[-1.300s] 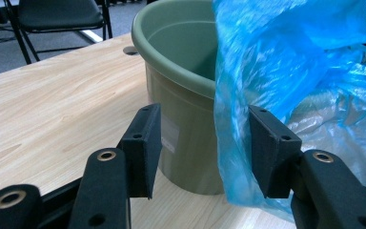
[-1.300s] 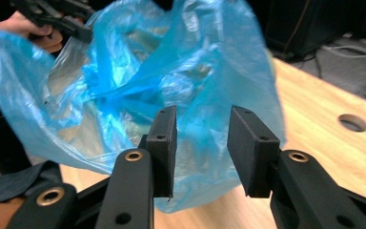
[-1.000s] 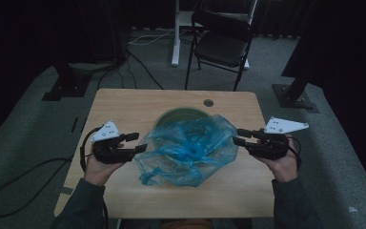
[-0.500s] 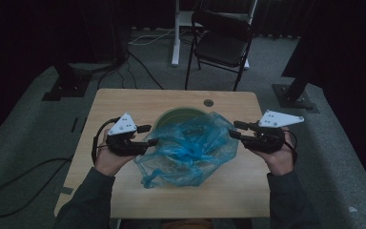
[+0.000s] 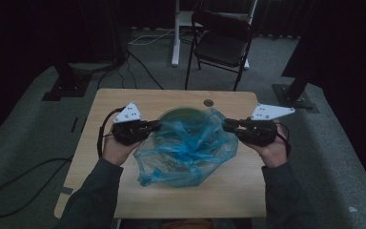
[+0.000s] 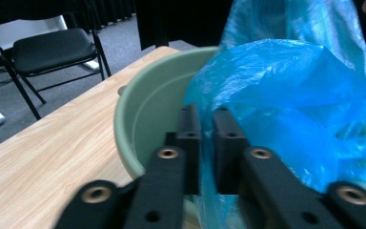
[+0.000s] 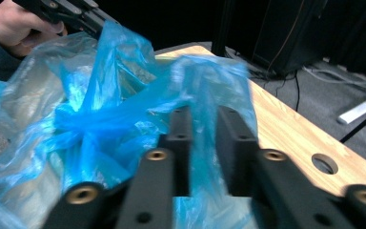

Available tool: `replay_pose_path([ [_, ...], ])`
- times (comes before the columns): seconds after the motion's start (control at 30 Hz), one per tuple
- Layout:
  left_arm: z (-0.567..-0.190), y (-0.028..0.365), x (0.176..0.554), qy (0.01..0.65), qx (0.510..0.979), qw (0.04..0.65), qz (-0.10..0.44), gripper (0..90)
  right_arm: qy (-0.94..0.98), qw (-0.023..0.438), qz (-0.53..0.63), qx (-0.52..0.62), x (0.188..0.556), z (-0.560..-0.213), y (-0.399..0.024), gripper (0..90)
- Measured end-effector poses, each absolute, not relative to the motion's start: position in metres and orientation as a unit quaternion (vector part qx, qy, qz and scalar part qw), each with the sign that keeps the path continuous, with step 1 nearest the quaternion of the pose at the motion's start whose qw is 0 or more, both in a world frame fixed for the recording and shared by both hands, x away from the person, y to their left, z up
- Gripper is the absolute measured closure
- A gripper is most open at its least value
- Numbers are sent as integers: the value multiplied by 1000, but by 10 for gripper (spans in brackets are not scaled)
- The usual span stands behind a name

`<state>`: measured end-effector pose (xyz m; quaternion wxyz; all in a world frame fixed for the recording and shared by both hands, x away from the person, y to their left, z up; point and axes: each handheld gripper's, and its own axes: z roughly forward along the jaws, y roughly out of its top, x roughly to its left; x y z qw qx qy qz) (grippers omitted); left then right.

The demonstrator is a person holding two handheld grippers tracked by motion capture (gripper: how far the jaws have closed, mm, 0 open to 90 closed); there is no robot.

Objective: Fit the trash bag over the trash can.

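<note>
A pale green bowl stands mid-table with a crumpled blue plastic bag draped over and in front of it. My left gripper is at the bowl's left rim. Its jaws have just been closing and now pinch the bag's edge. My right gripper is at the bag's right side. Its jaws have also just been closing. A narrow gap remains, with bag film running through it.
The wooden table has a round hole near its far edge. A black folding chair stands behind it. Cables trail on the floor at the left, and dark stand bases sit on both sides.
Both hands have shifted away from the person and slightly inward, onto the bag's two sides. Both pairs of jaws have narrowed, the left pair down to the bag's edge.
</note>
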<state>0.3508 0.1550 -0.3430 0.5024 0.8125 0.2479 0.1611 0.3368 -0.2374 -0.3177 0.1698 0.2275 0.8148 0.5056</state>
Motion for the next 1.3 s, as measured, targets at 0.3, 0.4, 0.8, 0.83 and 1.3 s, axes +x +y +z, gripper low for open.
replay_pose_path([
  [0.3, -360, 171, 395, 338, 783, 506, 130, 897, 808, 140, 481, 309, 381, -339, -241, 900],
  [0.4, -370, 173, 409, 364, 777, 500, 114, 897, 809, 128, 467, 332, 395, -352, -240, 900],
  [0.8, -402, 168, 444, 418, 770, 476, 72, 897, 812, 84, 434, 382, 427, -390, -235, 900],
  [0.83, -405, 168, 446, 421, 768, 478, 64, 897, 812, 80, 431, 387, 428, -393, -236, 900],
  [1.3, -421, 158, 460, 446, 761, 470, 42, 897, 813, 51, 397, 423, 439, -417, -231, 900],
])
